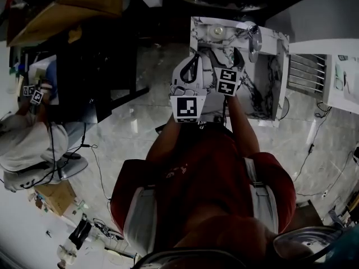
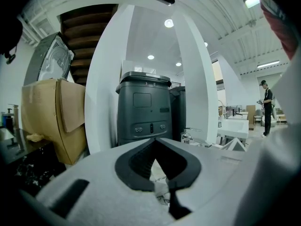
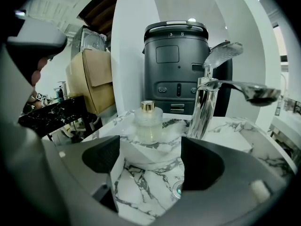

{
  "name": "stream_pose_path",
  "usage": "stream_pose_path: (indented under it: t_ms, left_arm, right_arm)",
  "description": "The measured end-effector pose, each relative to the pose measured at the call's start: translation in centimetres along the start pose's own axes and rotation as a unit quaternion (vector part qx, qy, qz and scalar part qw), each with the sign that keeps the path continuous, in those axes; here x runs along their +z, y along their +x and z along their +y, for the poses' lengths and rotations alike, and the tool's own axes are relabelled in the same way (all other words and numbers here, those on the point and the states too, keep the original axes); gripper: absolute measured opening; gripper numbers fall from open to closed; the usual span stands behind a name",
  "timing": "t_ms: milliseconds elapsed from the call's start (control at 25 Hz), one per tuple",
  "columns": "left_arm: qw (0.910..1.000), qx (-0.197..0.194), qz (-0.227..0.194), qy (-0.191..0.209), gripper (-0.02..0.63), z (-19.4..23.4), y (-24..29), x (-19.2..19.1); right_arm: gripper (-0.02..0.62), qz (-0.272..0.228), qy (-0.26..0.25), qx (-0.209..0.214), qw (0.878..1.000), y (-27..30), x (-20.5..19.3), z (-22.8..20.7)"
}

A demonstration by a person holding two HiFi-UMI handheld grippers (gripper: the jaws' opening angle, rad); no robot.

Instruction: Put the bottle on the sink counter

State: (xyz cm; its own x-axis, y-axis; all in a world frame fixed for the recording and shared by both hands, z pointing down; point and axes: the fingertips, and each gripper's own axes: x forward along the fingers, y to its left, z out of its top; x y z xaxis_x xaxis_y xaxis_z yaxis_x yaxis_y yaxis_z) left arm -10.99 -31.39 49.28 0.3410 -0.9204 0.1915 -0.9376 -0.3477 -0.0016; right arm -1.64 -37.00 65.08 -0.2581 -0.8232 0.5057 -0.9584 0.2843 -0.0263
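A small clear glass bottle with a gold cap stands upright on the white marble sink counter, left of the chrome faucet. My right gripper is open, with the bottle a little beyond its jaws and touching neither. In the head view the bottle sits at the counter's far edge, and the right gripper hovers over the basin. My left gripper is beside it on the left. Its dark pads meet at the tips with nothing held, left gripper shut.
A dark grey appliance stands behind the counter, between white arch columns. A cardboard box sits at the left. In the head view a seated person is at the far left and a slatted rack lies right of the sink.
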Motion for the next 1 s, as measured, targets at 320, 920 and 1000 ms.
stream_pose_path:
  t_ms: [320, 920, 1000]
  left_arm:
    - [1.0000, -0.003, -0.003, 0.007, 0.003, -2.9, -1.7, 0.6]
    - [0.9990, 0.015, -0.026, 0.033, 0.003, -8.8, -4.7, 3.0]
    - [0.9987, 0.021, -0.030, 0.036, 0.003, -9.9, -5.3, 3.2]
  right_arm:
    - [0.410, -0.024, 0.023, 0.031, 0.999, -5.3, 0.6, 0.6]
    - [0.410, -0.098, 0.015, 0.036, 0.994, -14.1, 3.0, -3.2]
    - [0.410, -0.113, 0.013, 0.035, 0.993, -16.0, 3.6, -4.1]
